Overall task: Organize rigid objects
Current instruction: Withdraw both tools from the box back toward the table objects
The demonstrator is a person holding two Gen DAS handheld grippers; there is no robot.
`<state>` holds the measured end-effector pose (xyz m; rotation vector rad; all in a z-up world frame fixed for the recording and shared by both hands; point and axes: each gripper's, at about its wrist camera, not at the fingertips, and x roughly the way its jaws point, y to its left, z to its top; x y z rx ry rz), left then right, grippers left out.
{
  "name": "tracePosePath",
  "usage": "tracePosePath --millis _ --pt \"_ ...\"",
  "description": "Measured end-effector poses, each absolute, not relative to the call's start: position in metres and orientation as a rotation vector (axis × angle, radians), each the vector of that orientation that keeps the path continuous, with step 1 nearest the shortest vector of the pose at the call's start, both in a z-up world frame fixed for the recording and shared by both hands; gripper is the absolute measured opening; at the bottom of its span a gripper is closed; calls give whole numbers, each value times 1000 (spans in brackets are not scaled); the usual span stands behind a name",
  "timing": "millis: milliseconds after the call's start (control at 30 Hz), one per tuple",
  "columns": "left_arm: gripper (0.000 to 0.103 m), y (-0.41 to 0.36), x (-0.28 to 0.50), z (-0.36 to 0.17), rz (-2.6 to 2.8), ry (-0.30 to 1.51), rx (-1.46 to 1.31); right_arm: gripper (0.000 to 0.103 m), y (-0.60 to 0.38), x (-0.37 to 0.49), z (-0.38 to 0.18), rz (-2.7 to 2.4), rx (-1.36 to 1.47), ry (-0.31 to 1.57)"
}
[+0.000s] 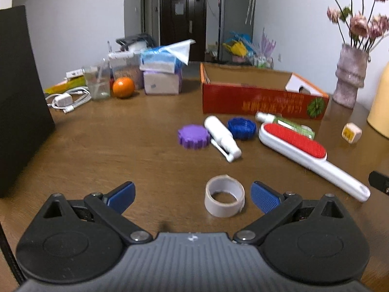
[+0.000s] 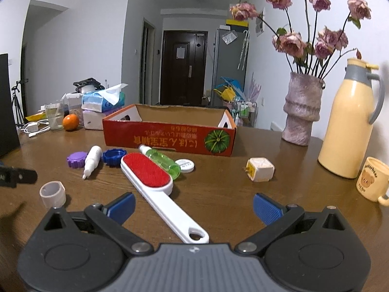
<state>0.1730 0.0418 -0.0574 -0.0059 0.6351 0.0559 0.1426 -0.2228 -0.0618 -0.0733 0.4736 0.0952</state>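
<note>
My left gripper [image 1: 193, 197] is open just above the brown table, and a tape roll [image 1: 225, 199] stands between its blue fingers, close to the right one. Beyond lie a purple gear-shaped cap [image 1: 193, 136], a white spray bottle [image 1: 222, 138], a blue cap [image 1: 242, 127] and a red-and-white lint brush [image 1: 306, 153]. My right gripper [image 2: 194, 206] is open over the lint brush [image 2: 160, 189], whose handle runs between its fingers. A green bottle [image 2: 163, 161], a white cube [image 2: 260, 169] and the open red cardboard box [image 2: 170, 138] sit farther back.
A vase of dried roses [image 2: 302, 112], a yellow thermos [image 2: 347, 124] and a bear mug [image 2: 372, 182] stand at the right. An orange [image 1: 123, 87], a glass [image 1: 97, 82], tissue boxes [image 1: 160, 73] and a charger cable [image 1: 68, 101] crowd the far left. A black panel [image 1: 17, 97] blocks the left side.
</note>
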Motion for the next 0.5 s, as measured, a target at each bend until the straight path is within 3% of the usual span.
tracePosePath --millis 367,500 --pt "103 18 202 -83 64 692 62 103 -229 152 -73 104 -34 485" --pt "92 12 208 -88 78 702 79 103 -232 155 -76 109 -18 493"
